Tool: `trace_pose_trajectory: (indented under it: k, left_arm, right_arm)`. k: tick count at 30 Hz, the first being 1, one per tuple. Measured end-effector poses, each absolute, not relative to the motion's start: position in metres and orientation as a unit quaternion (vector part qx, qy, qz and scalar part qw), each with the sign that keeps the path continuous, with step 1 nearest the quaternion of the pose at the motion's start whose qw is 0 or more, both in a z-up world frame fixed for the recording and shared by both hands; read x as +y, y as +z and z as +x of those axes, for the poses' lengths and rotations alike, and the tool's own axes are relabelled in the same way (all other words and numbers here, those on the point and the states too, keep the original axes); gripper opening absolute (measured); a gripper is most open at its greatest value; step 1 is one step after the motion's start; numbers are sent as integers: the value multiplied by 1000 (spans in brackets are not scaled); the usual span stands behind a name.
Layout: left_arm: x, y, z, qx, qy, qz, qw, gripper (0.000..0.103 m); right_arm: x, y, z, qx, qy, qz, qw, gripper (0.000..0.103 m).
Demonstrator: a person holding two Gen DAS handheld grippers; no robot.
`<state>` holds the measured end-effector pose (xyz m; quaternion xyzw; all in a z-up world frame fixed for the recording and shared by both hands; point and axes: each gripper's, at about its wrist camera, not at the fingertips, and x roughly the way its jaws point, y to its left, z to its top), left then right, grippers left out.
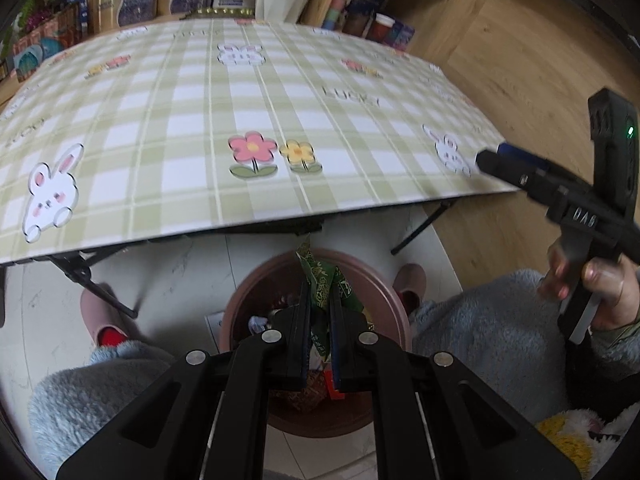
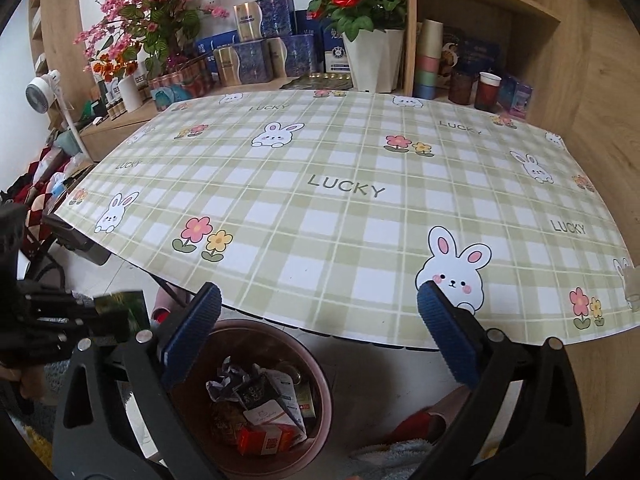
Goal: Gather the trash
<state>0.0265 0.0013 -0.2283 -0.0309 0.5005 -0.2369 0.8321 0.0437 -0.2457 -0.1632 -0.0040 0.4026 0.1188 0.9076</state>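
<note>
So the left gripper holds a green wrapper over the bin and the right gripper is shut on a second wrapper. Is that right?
Not quite. The right gripper is open with nothing between its jaws, as the right wrist view shows. The rest stands: the left gripper is shut on a green wrapper above the bin.

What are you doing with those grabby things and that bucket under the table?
Someone is picking up trash with two hand-held tongs. The left tongs are shut on a green wrapper, held right above the brown bin on the floor. The bin already has boxes and crumpled papers inside. The right tongs are wide open, holding nothing.
</note>
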Motion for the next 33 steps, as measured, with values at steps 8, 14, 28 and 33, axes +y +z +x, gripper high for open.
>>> trace_pose_trajectory:
  k: [8,14,28,33]
  left_arm:
    - [-11,-263,31,543,-240,-20,804,8]
    - [-18,-280,35,563,-233,-4,793,9]
    - [-26,-237,35,474,-210,60,853,82]
    - [-20,-181,40,391,-178,91,898,90]
  right_arm:
    - [-252,-162,45,401,103,-1,910,97]
    - [-258,-165,47,402,94,11,910,97]
    - [-259,-158,48,407,72,3,911,97]
    - [-261,-135,48,393,65,0,917,97]
